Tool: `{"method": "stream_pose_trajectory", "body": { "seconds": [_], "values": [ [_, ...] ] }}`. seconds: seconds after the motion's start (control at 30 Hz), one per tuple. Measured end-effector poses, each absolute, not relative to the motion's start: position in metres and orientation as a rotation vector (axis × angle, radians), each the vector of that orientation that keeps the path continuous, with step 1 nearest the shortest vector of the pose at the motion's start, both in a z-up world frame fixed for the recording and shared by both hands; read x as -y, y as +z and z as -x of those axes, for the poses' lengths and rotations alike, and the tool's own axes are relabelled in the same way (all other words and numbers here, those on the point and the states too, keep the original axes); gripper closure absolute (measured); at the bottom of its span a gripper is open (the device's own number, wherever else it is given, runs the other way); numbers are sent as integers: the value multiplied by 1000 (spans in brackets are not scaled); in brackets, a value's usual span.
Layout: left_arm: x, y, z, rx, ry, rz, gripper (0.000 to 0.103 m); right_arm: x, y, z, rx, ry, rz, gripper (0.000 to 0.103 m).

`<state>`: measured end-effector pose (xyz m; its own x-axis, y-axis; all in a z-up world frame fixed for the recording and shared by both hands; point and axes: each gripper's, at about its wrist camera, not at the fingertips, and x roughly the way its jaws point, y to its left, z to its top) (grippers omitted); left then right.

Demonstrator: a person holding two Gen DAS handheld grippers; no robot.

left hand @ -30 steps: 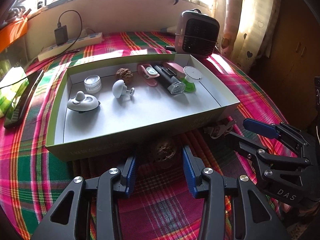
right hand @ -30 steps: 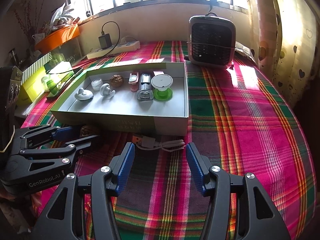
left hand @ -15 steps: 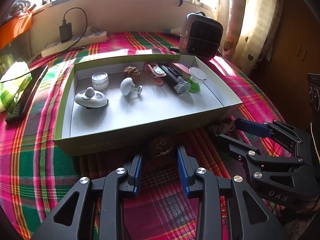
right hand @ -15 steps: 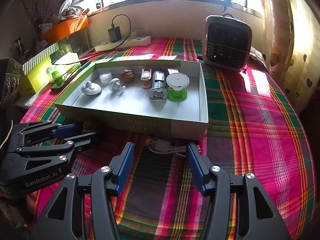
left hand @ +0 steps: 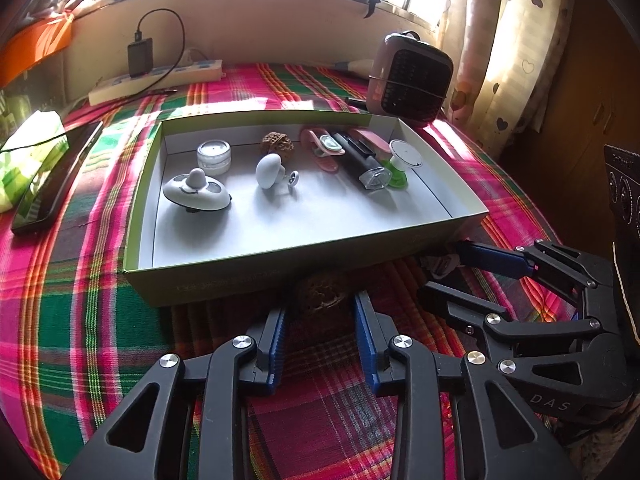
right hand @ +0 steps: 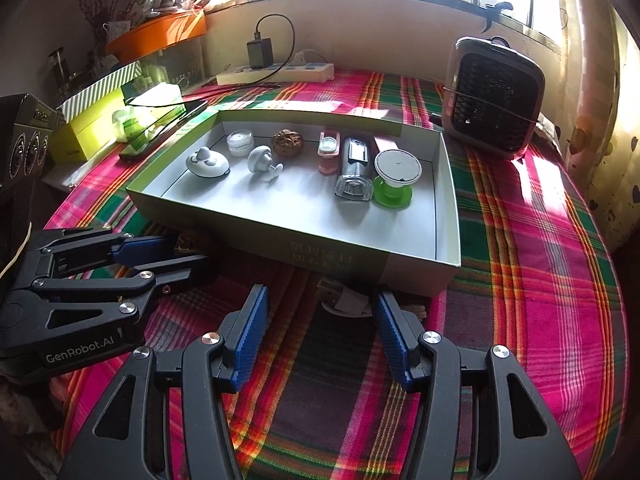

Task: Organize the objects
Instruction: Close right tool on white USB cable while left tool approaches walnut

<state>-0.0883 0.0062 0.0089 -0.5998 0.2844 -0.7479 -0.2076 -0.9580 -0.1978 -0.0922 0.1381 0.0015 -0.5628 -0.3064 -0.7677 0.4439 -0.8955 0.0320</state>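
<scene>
Left gripper (left hand: 320,312) open around walnut (left hand: 321,293) (no contact visible) beside box (left hand: 224,284); right gripper (right hand: 320,308) open, empty, over white cable (right hand: 346,301).

Two walnuts: one (left hand: 277,143) upper centre in the box, one (left hand: 322,292) lower centre outside. Two grippers (left hand: 320,320) (right hand: 318,322).

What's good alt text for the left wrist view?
The open left gripper straddles a walnut on the plaid tablecloth, just outside a shallow cardboard tray of small items. The right gripper reaches in beside it.
</scene>
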Motion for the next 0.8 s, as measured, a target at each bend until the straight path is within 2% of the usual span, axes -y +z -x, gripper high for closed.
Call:
{"method": "stream_pose_trajectory", "body": {
  "seconds": [0.27, 0.53, 0.8],
  "values": [
    [-5, 9, 89, 133, 2584, 1230, 73, -136, 4, 89, -241, -2427, -1141, 49],
    [-5, 9, 89, 136, 2583, 1230, 73, -127, -3, 95, -384, -2406, -1136, 49],
    [-4, 8, 89, 137, 2582, 1230, 73, -128, -1, 87, -378, -2385, -1182, 49]
  ]
}}
